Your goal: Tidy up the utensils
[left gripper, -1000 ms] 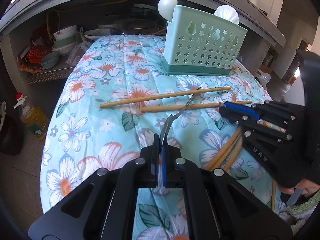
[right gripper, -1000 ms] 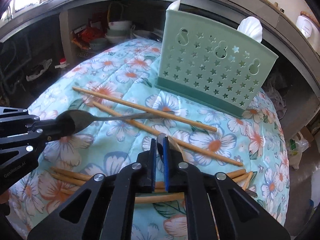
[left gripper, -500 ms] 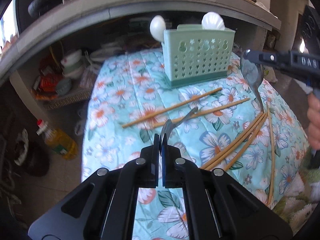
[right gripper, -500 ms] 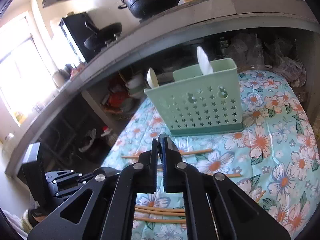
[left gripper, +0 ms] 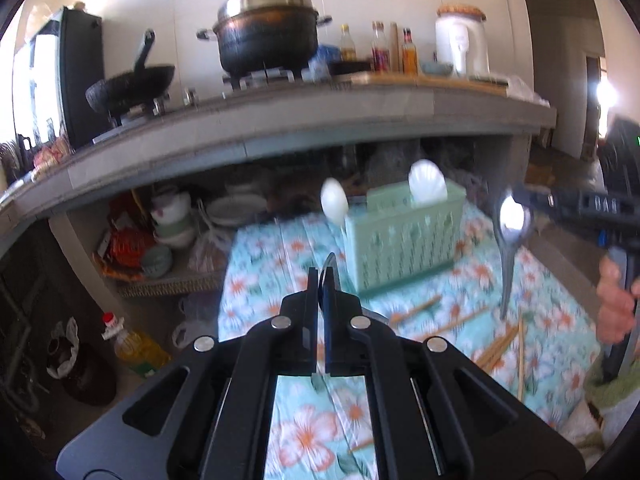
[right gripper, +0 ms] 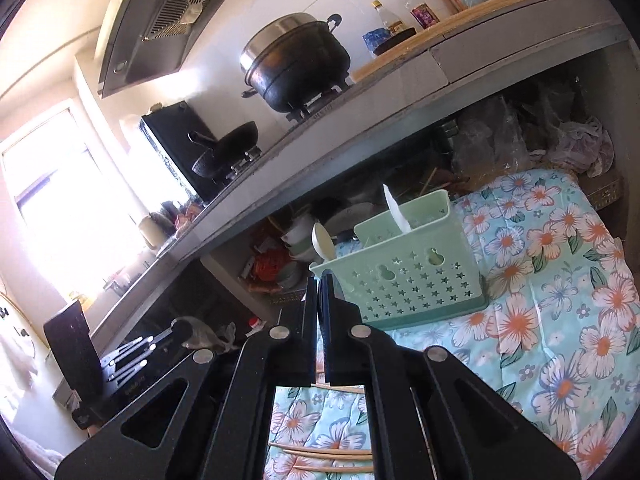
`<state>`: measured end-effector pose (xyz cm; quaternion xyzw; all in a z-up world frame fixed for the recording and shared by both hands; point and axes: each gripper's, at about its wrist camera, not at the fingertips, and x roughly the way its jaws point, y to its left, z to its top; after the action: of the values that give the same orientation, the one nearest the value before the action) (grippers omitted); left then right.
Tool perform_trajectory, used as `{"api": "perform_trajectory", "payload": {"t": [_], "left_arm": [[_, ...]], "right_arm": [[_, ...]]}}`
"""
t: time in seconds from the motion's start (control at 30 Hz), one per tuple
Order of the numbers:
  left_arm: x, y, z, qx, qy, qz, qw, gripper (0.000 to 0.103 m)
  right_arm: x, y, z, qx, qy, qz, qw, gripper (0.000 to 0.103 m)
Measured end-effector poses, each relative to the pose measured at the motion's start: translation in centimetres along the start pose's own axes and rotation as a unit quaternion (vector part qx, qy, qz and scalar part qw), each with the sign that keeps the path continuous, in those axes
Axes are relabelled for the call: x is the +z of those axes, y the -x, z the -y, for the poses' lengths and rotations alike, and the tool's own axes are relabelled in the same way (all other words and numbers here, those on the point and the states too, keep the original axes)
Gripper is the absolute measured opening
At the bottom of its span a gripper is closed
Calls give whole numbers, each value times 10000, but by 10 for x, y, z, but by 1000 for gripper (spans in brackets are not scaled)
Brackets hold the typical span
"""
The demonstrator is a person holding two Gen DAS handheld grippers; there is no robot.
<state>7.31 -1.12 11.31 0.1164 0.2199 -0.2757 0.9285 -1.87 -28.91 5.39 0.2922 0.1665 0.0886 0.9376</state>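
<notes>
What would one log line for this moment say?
left gripper: shut on fork | right gripper: shut on spoon, held aloft | green caddy: on floral cloth | chopsticks: loose

Left wrist view: motion blur smears the green basket [left gripper: 402, 240], so its cut-out pattern cannot be read. The chopsticks [left gripper: 416, 309] in front of the basket are streaks too soft to count. Only a sliver of the fork [left gripper: 330, 261] shows above the left gripper's [left gripper: 320, 280] fingers; its handle is hidden behind them. To the right of the basket, the picture's edge cuts off the hand [left gripper: 616, 304].

Right wrist view: the right gripper [right gripper: 319, 285] hides the basket's [right gripper: 416, 280] near-left corner; whatever its fingers pinch is hidden.
</notes>
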Motion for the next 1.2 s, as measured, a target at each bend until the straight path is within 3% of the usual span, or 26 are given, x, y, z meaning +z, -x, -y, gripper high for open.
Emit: {"api": "perform_trajectory", "payload": {"t": [0.2, 0.4, 0.6, 0.9, 1.0, 1.07, 1.2], "left_arm": [[58, 1, 7, 118, 23, 759, 9970, 0], [93, -25, 32, 265, -316, 972, 9944, 0], [98, -73, 51, 710, -718, 633, 9929, 0], [95, -137, 59, 738, -867, -245, 9932, 1], [91, -152, 60, 546, -743, -484, 9946, 1], [90, -162, 56, 185, -464, -642, 9967, 3], [87, -172, 53, -149, -168, -731, 9971, 5]], "right_arm": [[11, 9, 7, 221, -116, 216, 9995, 2], [15, 16, 11, 339, -133, 374, 9986, 2], [16, 22, 19, 407, -238, 438, 9979, 2], [15, 26, 28, 473, -312, 459, 9973, 2], [13, 26, 31, 489, -359, 451, 9971, 2], [12, 27, 33, 490, -383, 449, 9971, 2], [11, 28, 38, 487, -451, 437, 9968, 2]]}}
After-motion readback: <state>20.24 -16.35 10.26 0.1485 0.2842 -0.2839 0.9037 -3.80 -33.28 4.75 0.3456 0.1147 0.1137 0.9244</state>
